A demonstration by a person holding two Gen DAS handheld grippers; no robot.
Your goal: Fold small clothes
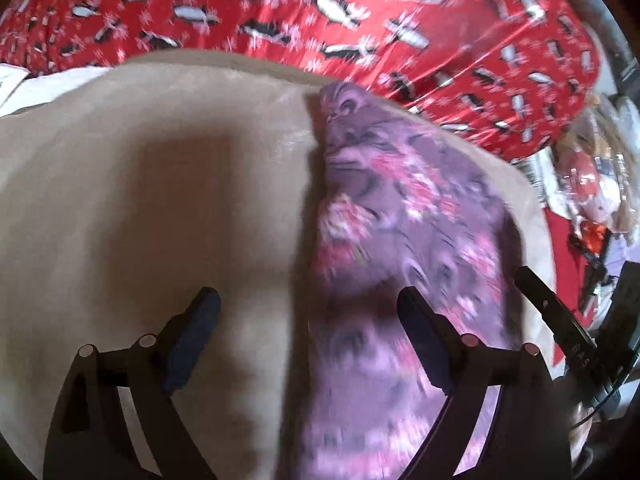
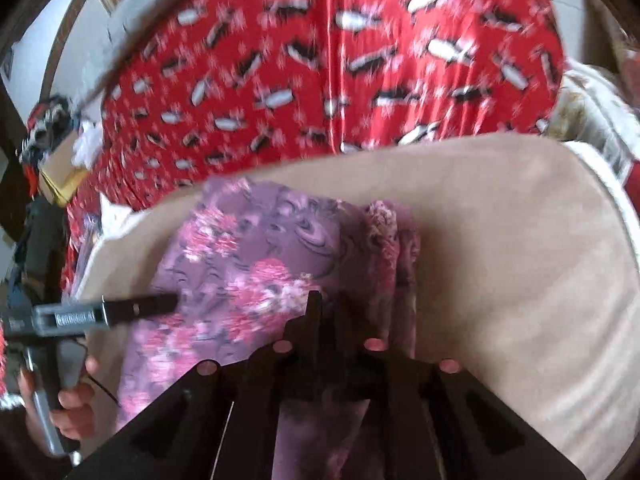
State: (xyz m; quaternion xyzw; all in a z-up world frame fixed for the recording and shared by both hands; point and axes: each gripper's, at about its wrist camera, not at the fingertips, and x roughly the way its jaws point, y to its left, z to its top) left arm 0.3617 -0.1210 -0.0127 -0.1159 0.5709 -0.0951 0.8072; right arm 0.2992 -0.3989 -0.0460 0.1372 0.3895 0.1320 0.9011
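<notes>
A purple floral garment [image 1: 404, 216] lies folded into a long strip on a beige pad [image 1: 160, 184]. My left gripper [image 1: 308, 306] hovers low over the pad with its jaws wide open. Its right finger is over the garment's left edge, its left finger over bare pad, and nothing is gripped. In the right wrist view the garment [image 2: 248, 264] shows stacked folds along its right side. My right gripper [image 2: 330, 300] sits over the garment's near part, jaws almost together. No cloth shows between them. The left gripper [image 2: 170, 303] reaches in from the left, held by a hand [image 2: 72, 400].
A red cloth printed with penguins [image 1: 360, 20] covers the surface beyond the beige pad [image 2: 520, 260]. Blurred clutter [image 1: 592, 184] sits at the right edge. A cardboard box [image 2: 60, 160] and other items lie at far left in the right wrist view. The right gripper's finger [image 1: 532, 280] shows at the garment's right.
</notes>
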